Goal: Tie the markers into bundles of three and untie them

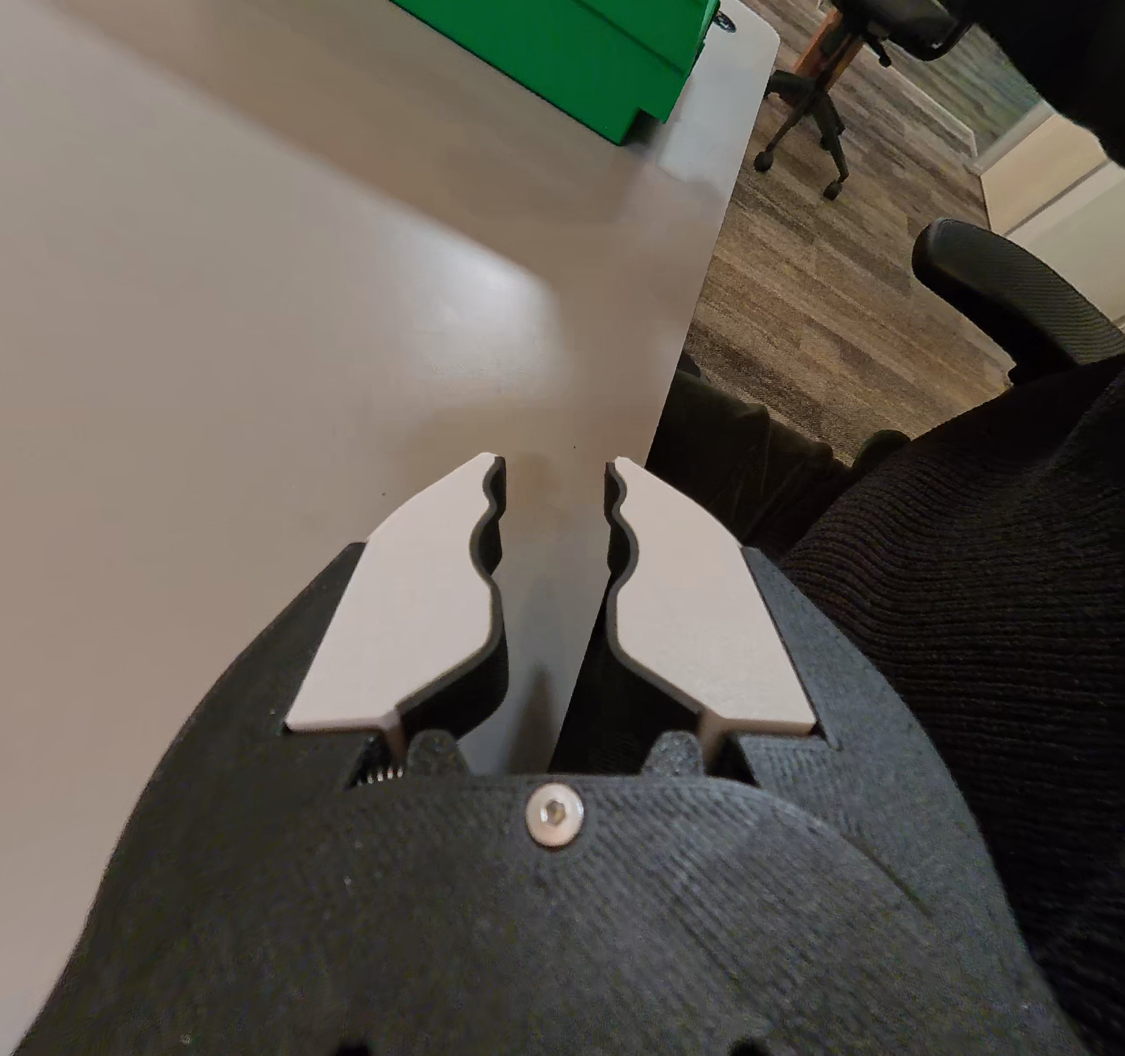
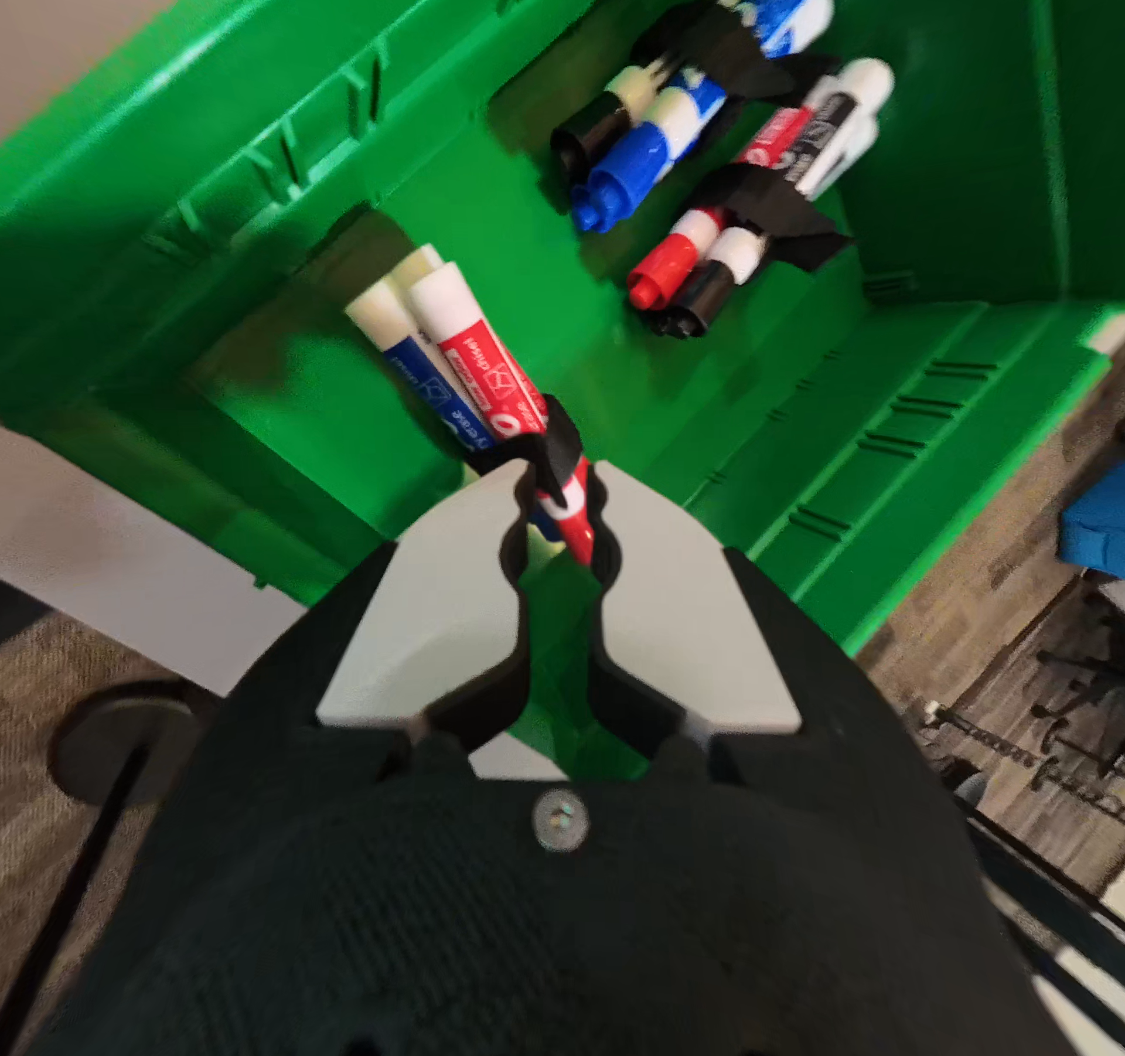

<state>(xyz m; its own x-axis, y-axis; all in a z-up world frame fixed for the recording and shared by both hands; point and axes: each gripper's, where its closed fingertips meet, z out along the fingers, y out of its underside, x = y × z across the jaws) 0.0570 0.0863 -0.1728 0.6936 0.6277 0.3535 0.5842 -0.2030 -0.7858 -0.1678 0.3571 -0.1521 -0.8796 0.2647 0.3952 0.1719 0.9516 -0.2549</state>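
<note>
My right gripper (image 2: 560, 482) is pinched on a bundle of markers (image 2: 462, 375), red, blue and a third, bound by a black strap (image 2: 551, 445); it grips at the cap end, above the bin's near wall. The barrels carry printed labels, which I do not report. Beyond, on the floor of the green bin (image 2: 852, 454), lie two more strapped bundles (image 2: 688, 107), toward its far corner. My left gripper (image 1: 555, 466) is spread with nothing between its fingers, over the tabletop (image 1: 243, 296) at its edge. The green bin (image 1: 548, 22) stands at the far corner.
</note>
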